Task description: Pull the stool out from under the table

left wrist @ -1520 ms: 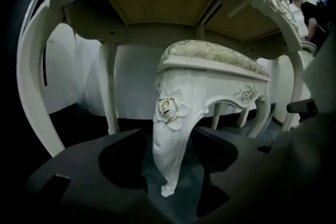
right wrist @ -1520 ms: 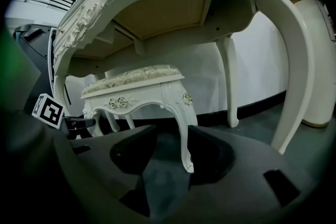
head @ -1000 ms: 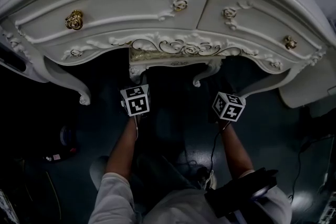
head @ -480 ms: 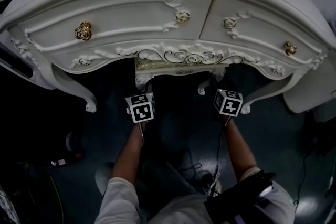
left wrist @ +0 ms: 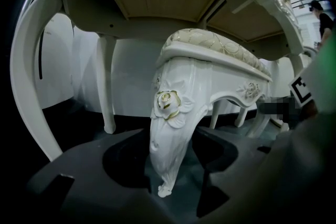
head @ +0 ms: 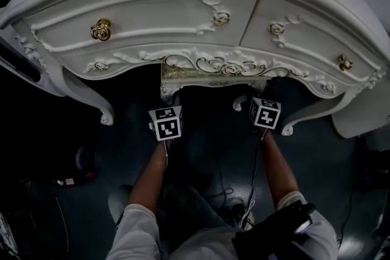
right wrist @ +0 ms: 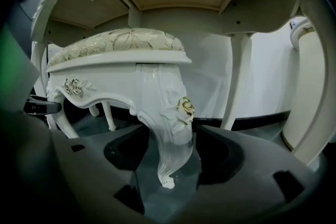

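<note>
Right gripper (right wrist: 168,136) has edged in, fingers (right wrist: 236,165) just spread around a stool leg (right wrist: 165,107); left gripper's (left wrist: 170,139) fingers (left wrist: 79,170) loosely straddle another leg (left wrist: 170,113).

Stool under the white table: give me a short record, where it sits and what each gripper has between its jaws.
Stool: tucked under the table, not yet pulled out
Left gripper: jaws apart, one front stool leg between them
Right gripper: jaws have just been opening, other front leg between them, unclamped
</note>
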Available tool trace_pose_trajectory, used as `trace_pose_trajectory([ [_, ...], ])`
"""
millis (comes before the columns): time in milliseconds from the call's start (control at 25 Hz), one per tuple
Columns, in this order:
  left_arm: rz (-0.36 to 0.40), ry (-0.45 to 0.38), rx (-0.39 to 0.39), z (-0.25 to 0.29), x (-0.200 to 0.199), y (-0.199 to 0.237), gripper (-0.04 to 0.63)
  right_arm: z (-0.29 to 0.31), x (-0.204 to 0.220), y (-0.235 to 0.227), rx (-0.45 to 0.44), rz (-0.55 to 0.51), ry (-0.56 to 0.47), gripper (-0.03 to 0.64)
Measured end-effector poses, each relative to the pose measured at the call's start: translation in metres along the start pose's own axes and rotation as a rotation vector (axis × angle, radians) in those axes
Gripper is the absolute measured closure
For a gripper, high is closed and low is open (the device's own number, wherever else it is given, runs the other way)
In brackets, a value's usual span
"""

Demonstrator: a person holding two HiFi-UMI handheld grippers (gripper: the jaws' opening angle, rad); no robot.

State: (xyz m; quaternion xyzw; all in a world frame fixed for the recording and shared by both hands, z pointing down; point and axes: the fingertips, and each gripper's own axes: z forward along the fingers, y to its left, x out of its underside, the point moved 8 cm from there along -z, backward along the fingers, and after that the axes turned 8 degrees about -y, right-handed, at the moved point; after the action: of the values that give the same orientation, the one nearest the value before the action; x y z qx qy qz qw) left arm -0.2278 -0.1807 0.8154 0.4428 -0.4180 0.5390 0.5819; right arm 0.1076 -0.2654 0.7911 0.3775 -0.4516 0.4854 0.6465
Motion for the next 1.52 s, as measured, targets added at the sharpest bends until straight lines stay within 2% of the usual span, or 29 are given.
trace_pose_trajectory([
  [440,0.008,0.007,0.006,-0.002,-0.007,0.000,0.334,0.017,0.003,-0.006,-0.099,-0.014,-0.015,0.356],
  [840,0.001,0.031,0.017,-0.001,-0.001,0.001,0.336,0.015,0.003,-0.005,-0.092,-0.016,0.005,0.356],
  [1520,0.022,0.011,0.025,-0.028,0.000,0.003,0.337,-0.020,0.015,0.003,-0.055,-0.004,-0.017,0.356],
])
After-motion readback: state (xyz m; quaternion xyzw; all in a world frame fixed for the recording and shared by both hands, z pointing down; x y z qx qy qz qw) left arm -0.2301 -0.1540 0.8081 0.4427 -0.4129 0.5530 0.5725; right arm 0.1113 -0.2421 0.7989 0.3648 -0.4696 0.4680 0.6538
